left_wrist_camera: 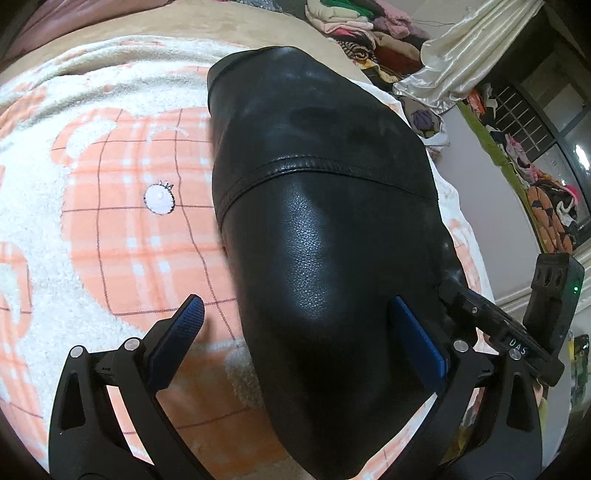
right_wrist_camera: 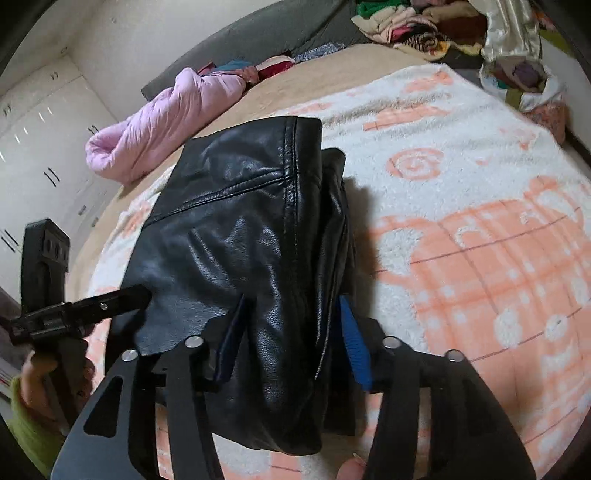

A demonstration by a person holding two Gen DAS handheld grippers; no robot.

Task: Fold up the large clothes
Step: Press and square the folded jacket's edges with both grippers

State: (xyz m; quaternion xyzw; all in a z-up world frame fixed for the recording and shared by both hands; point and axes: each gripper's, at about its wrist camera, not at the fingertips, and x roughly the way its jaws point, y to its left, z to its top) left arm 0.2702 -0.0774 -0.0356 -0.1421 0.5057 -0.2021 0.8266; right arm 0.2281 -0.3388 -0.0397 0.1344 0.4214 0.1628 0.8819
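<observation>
A black leather jacket lies folded into a thick bundle on a peach-and-white fleece blanket. My left gripper stands wide open over its near end: the right pad lies against the leather, while the left pad hovers over the blanket, apart from the jacket. In the right wrist view my right gripper is shut on a thick fold of the jacket, one blue pad on each side. A finger of the left gripper touches the jacket's left edge, and a hand in a green sleeve holds that gripper.
A pink quilted coat lies rolled at the bed's far left. Piles of mixed clothes and a cream satin cloth crowd the far side. White wardrobe doors stand to the left. The blanket stretches to the right of the jacket.
</observation>
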